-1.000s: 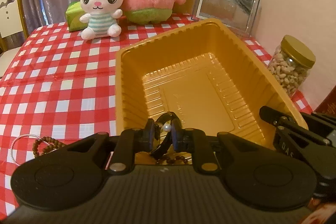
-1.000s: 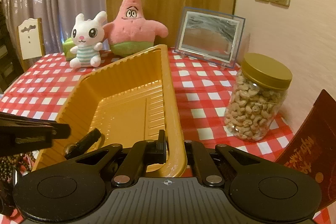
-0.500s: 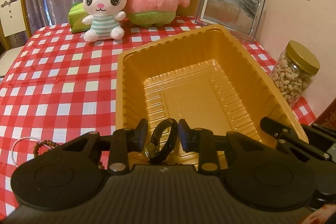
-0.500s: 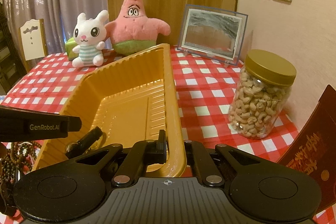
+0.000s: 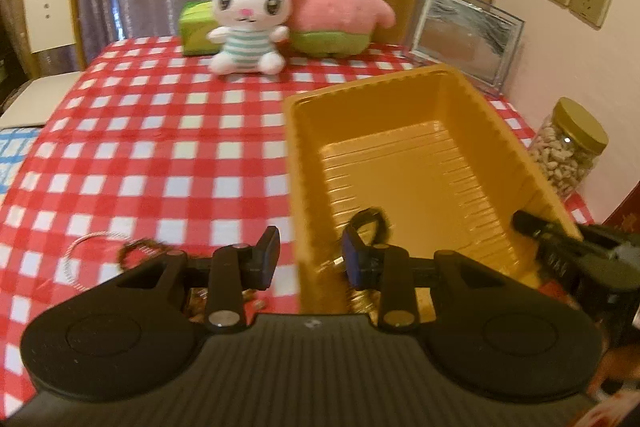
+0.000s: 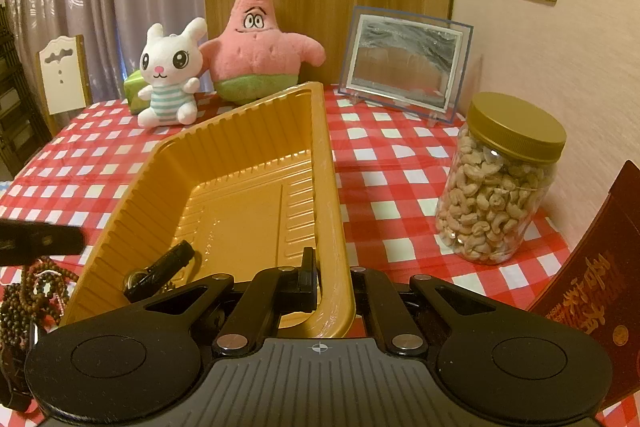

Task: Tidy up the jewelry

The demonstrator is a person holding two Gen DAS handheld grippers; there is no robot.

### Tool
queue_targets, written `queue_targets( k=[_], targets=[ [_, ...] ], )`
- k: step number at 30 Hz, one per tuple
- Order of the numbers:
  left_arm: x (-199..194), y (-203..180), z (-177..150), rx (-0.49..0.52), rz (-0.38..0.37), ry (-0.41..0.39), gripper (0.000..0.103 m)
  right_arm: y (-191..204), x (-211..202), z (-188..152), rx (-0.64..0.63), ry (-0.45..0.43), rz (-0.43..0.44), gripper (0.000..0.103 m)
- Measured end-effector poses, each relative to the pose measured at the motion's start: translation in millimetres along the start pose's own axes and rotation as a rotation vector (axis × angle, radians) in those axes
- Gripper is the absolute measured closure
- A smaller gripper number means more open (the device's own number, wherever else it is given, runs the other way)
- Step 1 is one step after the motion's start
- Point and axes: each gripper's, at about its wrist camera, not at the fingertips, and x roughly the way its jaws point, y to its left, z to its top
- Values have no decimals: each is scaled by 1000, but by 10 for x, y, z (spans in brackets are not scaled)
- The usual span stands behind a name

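Note:
A gold plastic tray (image 5: 460, 95) stands on the red-checked table. A dark bracelet (image 5: 372, 223) lies inside it near the front left corner, also in the right wrist view as the dark bracelet (image 6: 160, 271). My left gripper (image 5: 312, 257) is open and holds nothing; the tray's left wall shows below the gap. Brown bead bracelets (image 5: 140, 251) and a white cord loop (image 5: 80, 251) lie on the cloth left of the tray. My right gripper (image 6: 334, 281) is shut on the front rim of the tray (image 6: 248, 111). The bead bracelets (image 6: 32, 291) are at its left.
A white bunny plush (image 5: 248, 23), a pink star plush (image 5: 336, 7) and a green box (image 5: 196, 31) sit at the back. A framed picture (image 6: 404, 63), a jar of cashews (image 6: 500, 187) and a red booklet (image 6: 592, 291) stand right of the tray. A white chair (image 5: 48, 15) is far left.
My left gripper opened and let the dark bracelet go into the tray, then drew off to the left. The right gripper kept its grip and did not move.

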Motion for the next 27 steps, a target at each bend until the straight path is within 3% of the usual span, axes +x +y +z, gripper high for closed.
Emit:
queue_targets(
  k=[8, 18, 27],
  targets=[
    [-41, 327, -246, 10, 72, 30, 73, -40, 14, -23, 10, 10, 4, 99],
    [297, 217, -402, 81, 64, 85, 73, -42, 28, -1, -1, 4, -8, 99],
    [576, 223, -462, 94, 82, 135, 92, -49, 36, 4, -1, 3, -11, 99]
  ],
)
